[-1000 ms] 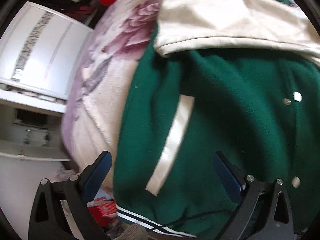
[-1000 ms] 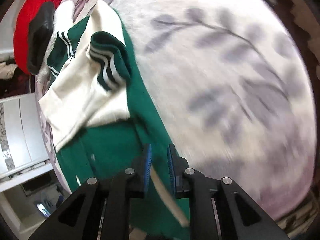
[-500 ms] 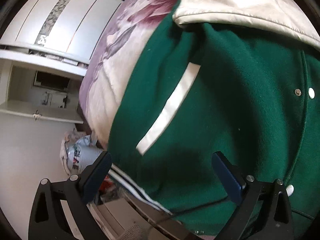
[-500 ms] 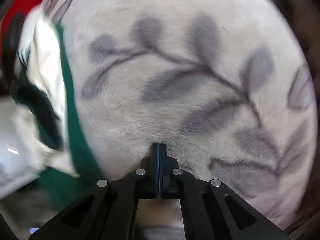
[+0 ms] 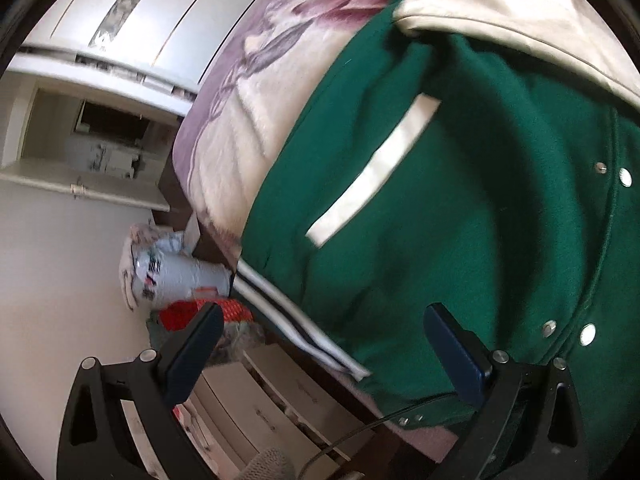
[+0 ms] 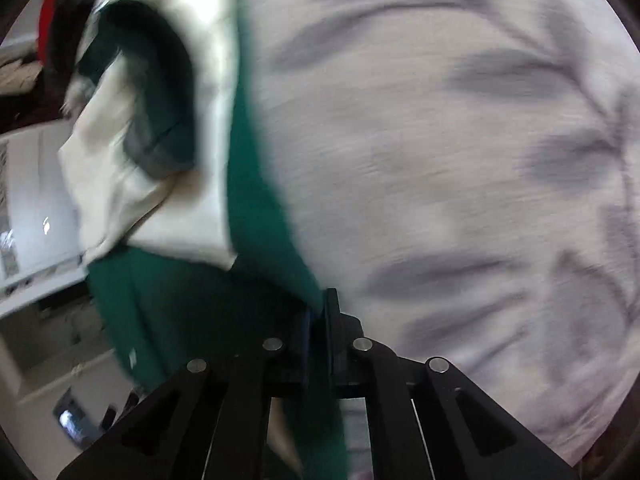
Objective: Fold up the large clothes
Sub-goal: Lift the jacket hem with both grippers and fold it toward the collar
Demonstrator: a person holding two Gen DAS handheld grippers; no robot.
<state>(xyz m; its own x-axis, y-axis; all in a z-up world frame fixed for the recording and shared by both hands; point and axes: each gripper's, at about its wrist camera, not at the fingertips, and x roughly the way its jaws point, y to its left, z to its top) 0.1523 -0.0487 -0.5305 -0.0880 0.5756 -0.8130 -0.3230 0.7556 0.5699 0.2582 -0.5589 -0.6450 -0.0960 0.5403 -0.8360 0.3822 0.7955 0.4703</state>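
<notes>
A green varsity-style jacket with cream sleeves (image 5: 460, 216) lies spread on a bed covered by a pale fleece blanket printed with grey leaves and purple flowers (image 6: 440, 140), its striped ribbed hem (image 5: 296, 320) hanging at the bed's near left edge. The left tongs (image 5: 324, 344) stand wide open above that hem corner, gripping nothing; the left blue pad hovers off the bed over the floor clutter, the right pad over the green body cloth near the snap buttons (image 5: 568, 330). A cream welt pocket strip (image 5: 372, 172) runs diagonally across the jacket just beyond the tongs, and a cream sleeve (image 5: 520, 12) is folded across the far part of the garment.

The right tongs (image 6: 318, 320) are closed on a fold of the jacket's green edge, which runs up and away from the pads along the blanket. To the left of that edge, in the blurred right wrist view, lies the cream sleeve with its dark green striped cuff (image 6: 160, 96). A red item (image 6: 50, 20) sits at the far left corner. A white wardrobe (image 5: 152, 20) stands beyond the bed, with a white printed bag (image 5: 168, 272) on the floor beside the frame.
</notes>
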